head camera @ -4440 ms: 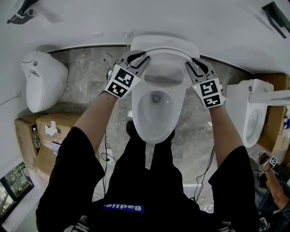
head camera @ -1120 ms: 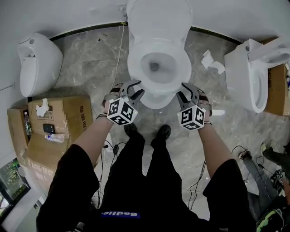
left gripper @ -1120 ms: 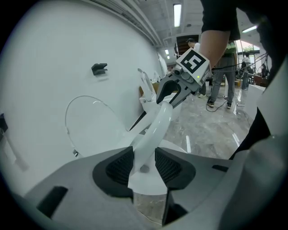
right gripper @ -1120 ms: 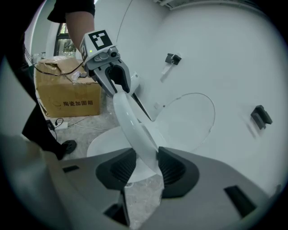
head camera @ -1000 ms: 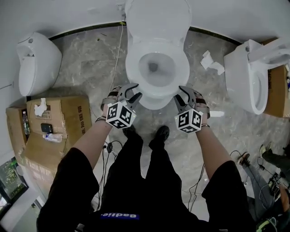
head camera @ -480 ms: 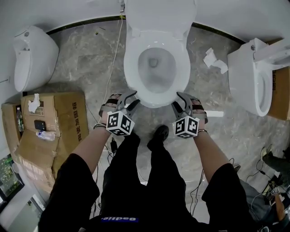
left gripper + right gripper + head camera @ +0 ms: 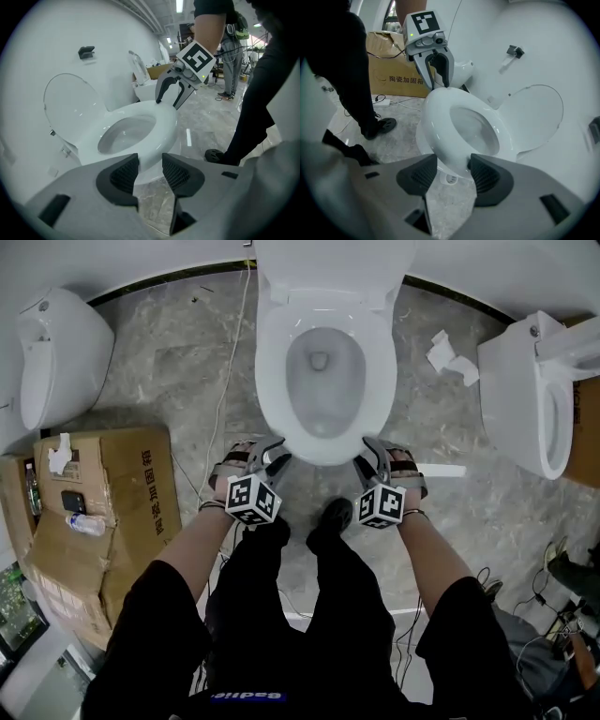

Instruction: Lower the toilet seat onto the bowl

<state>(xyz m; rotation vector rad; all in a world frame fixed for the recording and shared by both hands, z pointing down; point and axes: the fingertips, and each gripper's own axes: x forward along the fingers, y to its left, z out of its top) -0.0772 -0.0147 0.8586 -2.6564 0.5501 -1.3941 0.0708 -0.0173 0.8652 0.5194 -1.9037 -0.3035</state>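
Note:
The white toilet seat (image 7: 271, 371) lies flat on the bowl, with the lid (image 7: 323, 263) standing up against the wall behind it. My left gripper (image 7: 272, 457) is open just off the front left of the rim, and nothing is between its pads (image 7: 124, 172). Just off the front right, my right gripper (image 7: 367, 457) has its jaws opening, also with nothing between them. In the left gripper view the seat (image 7: 161, 119) lies ahead with the right gripper (image 7: 171, 96) beyond it. The right gripper view shows the seat (image 7: 440, 117) and the left gripper (image 7: 438, 72) across it.
A second white toilet (image 7: 534, 399) stands at the right and another white fixture (image 7: 52, 352) at the left. Cardboard boxes (image 7: 103, 502) with a bottle (image 7: 84, 524) lie at the lower left. Paper scraps (image 7: 448, 357) and cables (image 7: 220, 409) are on the marble floor.
The seat, held up near the lid earlier, now rests on the bowl. Both grippers have drawn back from the front rim, and their jaws have spread.

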